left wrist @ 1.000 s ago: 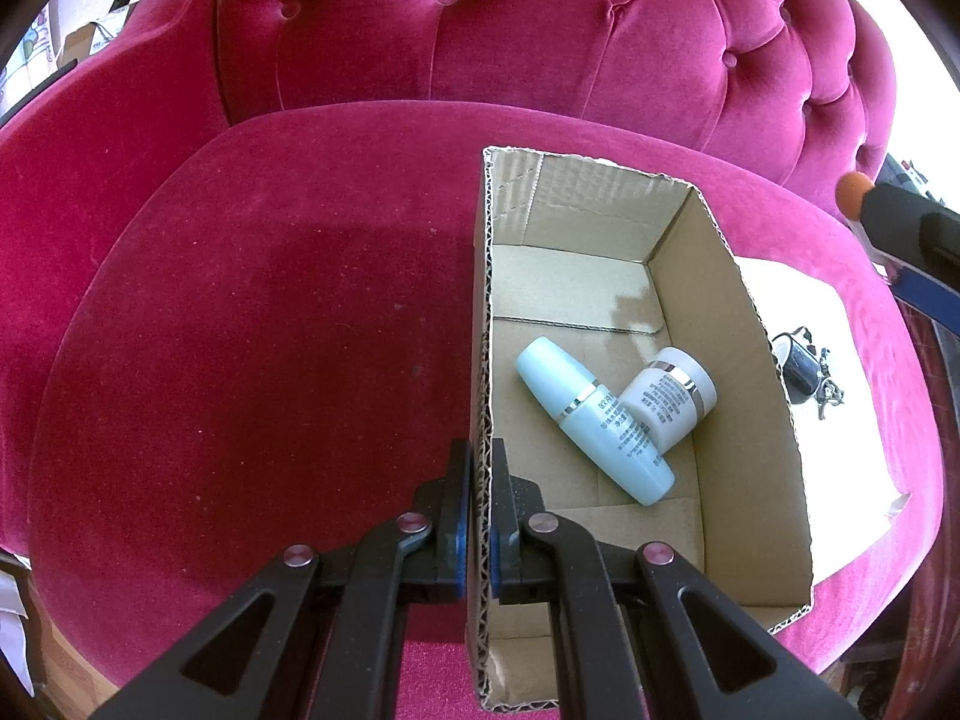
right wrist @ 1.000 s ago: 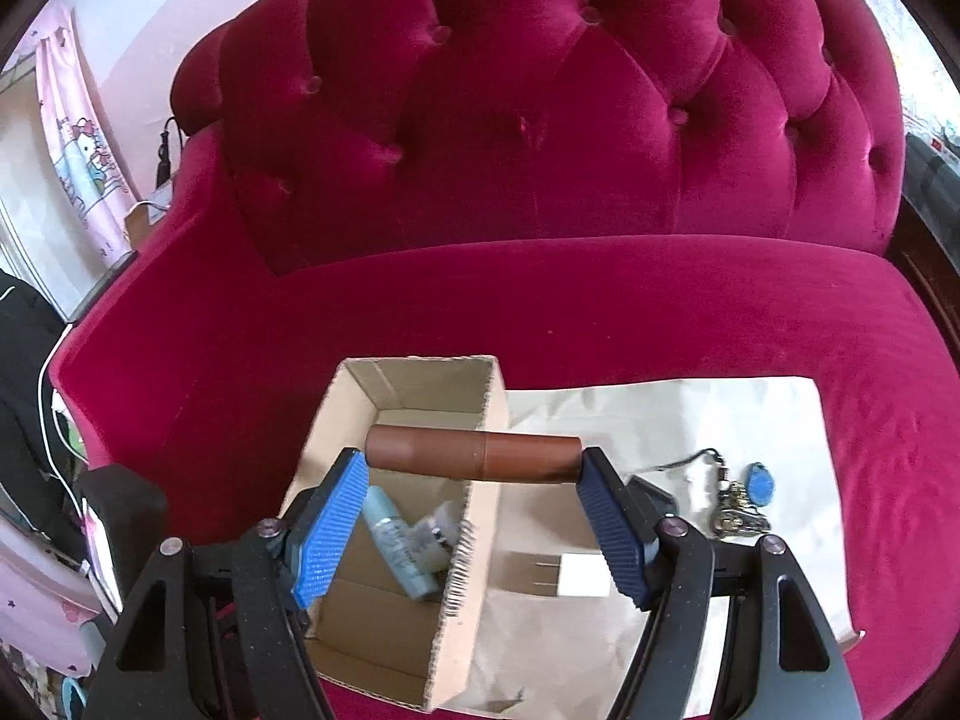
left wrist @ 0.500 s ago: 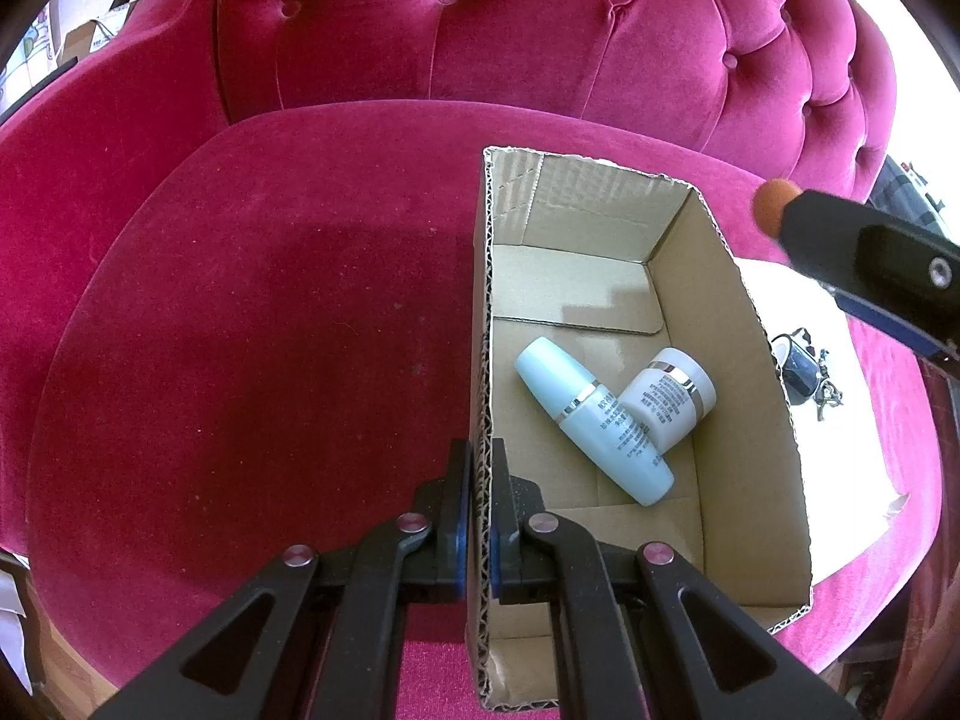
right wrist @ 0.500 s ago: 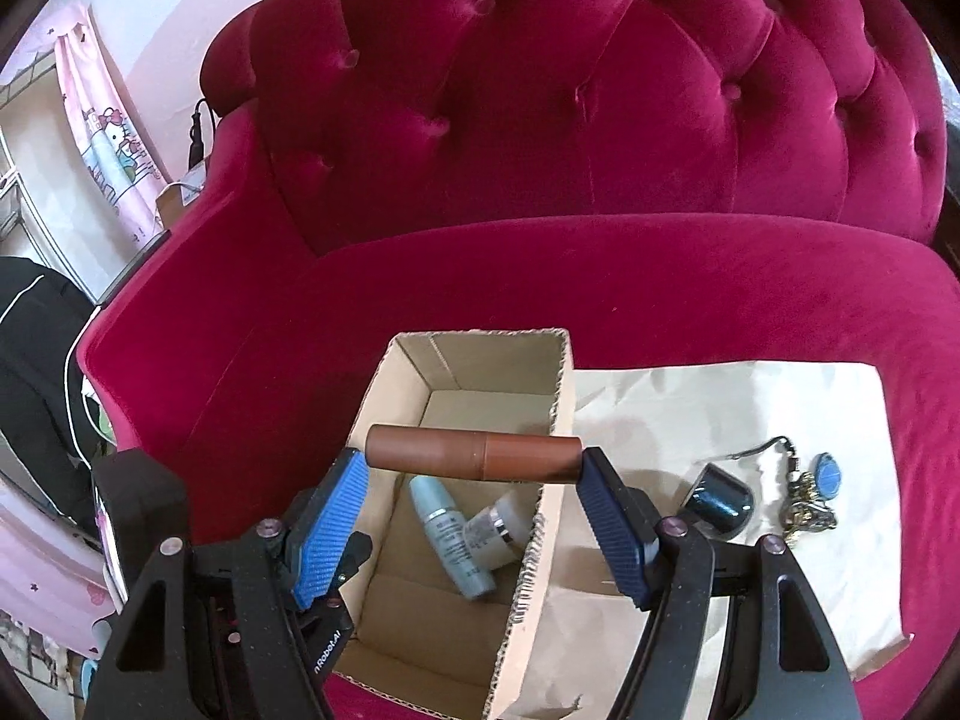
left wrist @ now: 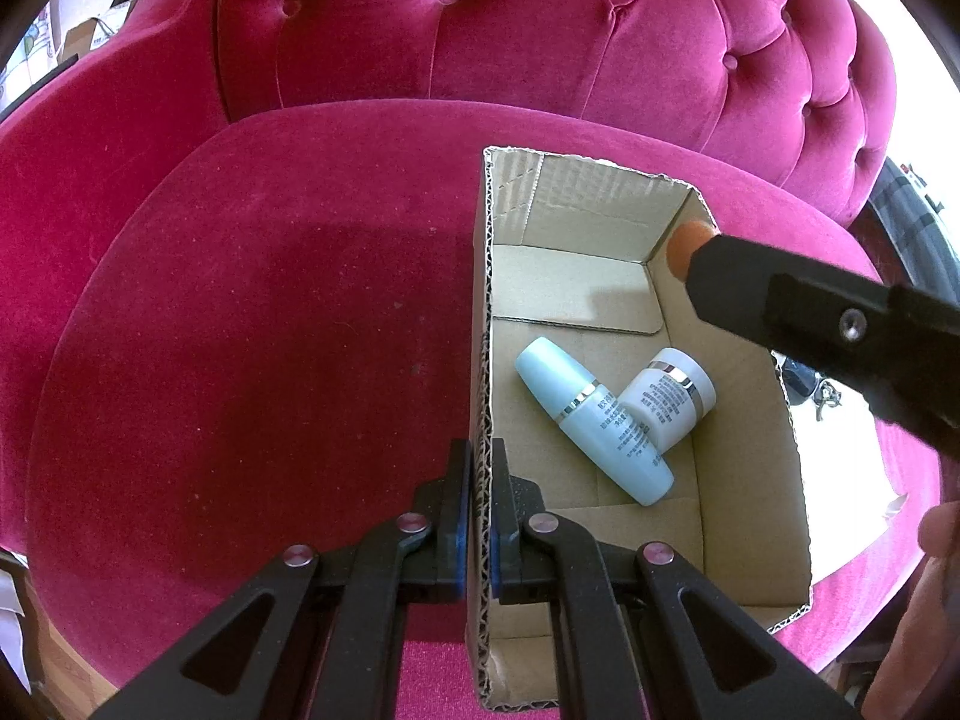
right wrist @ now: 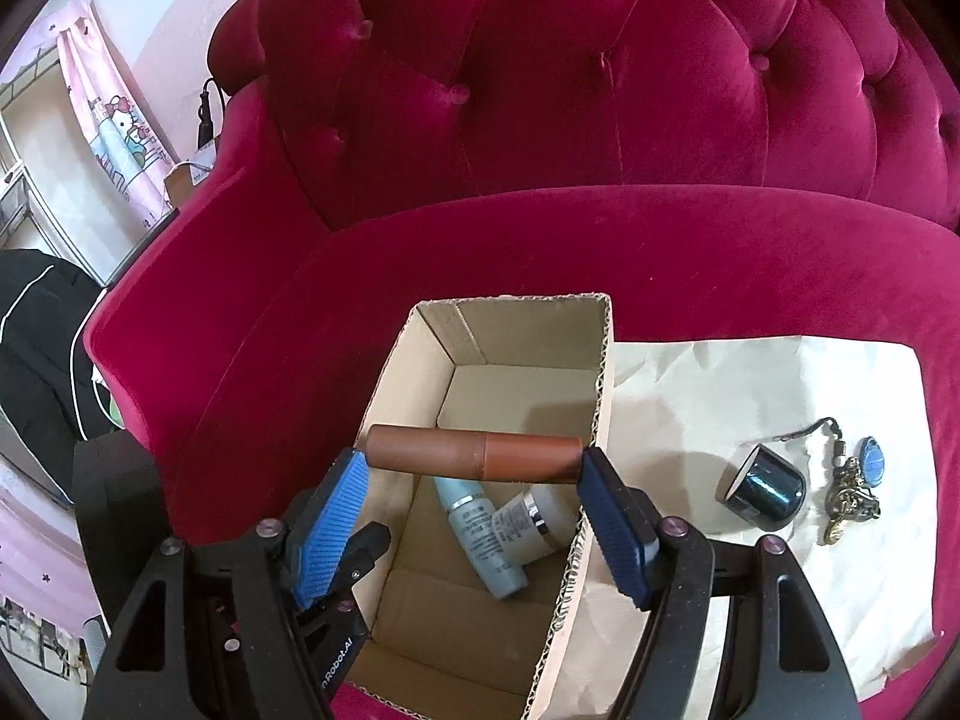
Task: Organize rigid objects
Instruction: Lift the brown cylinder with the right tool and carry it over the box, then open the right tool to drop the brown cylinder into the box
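Note:
An open cardboard box (left wrist: 744,480) (right wrist: 414,372) sits on a crimson velvet sofa. Inside lie a pale blue bottle (left wrist: 591,423) (right wrist: 480,531) and a white jar (left wrist: 669,396) (right wrist: 531,525). My left gripper (left wrist: 477,516) is shut on the box's left wall. My right gripper (right wrist: 474,471) is shut on a brown tube (right wrist: 474,455), gripped end to end and held level over the box. In the left wrist view the tube's orange end (left wrist: 690,246) pokes out past the right gripper's black finger at the box's far right corner.
Crumpled paper (right wrist: 750,384) lies on the seat right of the box, bearing a dark blue cup (right wrist: 762,489) on its side and a bunch of keys (right wrist: 852,486). A person's hand (left wrist: 924,600) shows at the lower right edge. The sofa's tufted back (left wrist: 540,30) rises behind.
My right gripper has carried the brown tube leftward and down, from above the paper to over the box. The left gripper and the box have stayed put.

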Demonstrator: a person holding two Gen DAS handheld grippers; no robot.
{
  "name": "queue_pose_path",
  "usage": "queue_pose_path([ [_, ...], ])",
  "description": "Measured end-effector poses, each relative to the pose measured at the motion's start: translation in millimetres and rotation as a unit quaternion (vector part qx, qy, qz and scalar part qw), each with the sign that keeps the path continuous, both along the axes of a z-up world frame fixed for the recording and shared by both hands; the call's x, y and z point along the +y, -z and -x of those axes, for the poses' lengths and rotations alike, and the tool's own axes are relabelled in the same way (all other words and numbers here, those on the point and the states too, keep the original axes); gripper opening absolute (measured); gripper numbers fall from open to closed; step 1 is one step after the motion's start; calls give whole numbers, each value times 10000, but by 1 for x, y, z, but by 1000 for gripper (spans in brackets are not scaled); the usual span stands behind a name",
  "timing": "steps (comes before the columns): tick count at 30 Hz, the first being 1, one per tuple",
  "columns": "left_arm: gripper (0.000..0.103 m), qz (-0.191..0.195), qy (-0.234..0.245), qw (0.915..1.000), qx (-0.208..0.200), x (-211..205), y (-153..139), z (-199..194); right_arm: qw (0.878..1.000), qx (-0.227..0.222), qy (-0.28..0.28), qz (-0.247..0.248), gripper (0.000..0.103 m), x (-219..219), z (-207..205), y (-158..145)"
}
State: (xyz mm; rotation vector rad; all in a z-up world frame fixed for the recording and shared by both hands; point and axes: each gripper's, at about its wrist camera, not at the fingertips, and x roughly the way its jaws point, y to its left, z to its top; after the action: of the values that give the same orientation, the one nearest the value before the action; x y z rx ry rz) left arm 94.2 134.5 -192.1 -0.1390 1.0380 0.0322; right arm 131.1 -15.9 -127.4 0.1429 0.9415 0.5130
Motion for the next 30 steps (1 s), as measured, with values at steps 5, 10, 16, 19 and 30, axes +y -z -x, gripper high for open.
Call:
queue_pose_path([
  [5, 4, 12, 1, 10000, -2, 0, 1, 0, 10000, 20, 12, 9, 76, 0, 0, 1],
  [10, 4, 15, -3, 10000, -3, 1, 1, 0, 10000, -15, 30, 73, 77, -1, 0, -1],
  [16, 4, 26, 0, 10000, -4, 3, 1, 0, 9998, -67, 121, 133, 91, -5, 0, -2],
  [19, 4, 6, 3, 10000, -4, 2, 1, 0, 9998, -73, 178, 113, 98, -9, -1, -3],
  [30, 4, 15, -3, 10000, -3, 2, 1, 0, 9994, -151, 273, 172, 101, -17, -1, -9],
])
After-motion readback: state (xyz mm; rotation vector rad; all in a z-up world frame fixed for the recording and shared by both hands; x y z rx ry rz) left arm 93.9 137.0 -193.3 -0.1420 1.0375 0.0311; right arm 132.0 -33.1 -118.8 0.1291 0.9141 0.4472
